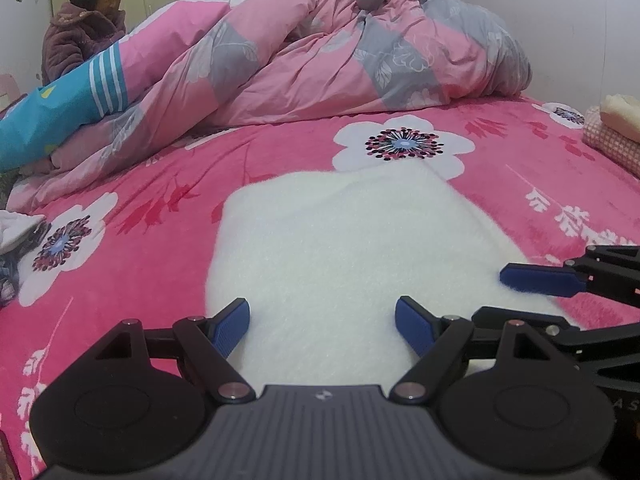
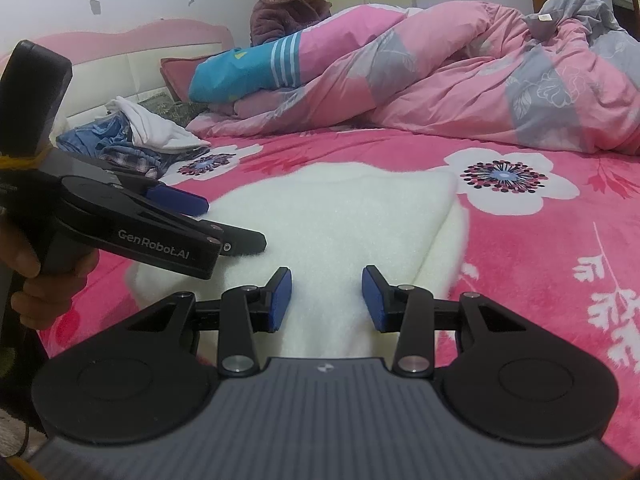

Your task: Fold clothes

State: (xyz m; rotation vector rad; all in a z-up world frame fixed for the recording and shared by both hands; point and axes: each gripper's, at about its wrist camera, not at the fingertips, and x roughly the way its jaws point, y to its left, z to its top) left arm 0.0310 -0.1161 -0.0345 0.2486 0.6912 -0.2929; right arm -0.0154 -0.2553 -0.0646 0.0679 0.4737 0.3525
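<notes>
Pink bedspread [image 1: 160, 264]: white garment [image 1: 340, 248] between both tongs.

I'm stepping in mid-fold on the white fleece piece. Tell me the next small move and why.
Probably close the right gripper on the near edge of the white fleece garment. Its jaws stand apart over a raised ridge of the fabric without clearly pinching it, and the left gripper hangs wide open above the same edge, so nothing looks held yet.

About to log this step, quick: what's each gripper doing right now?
Left gripper: open over the white garment, holding nothing.
Right gripper: open, partly narrowed, over the same garment, holding nothing.
</notes>
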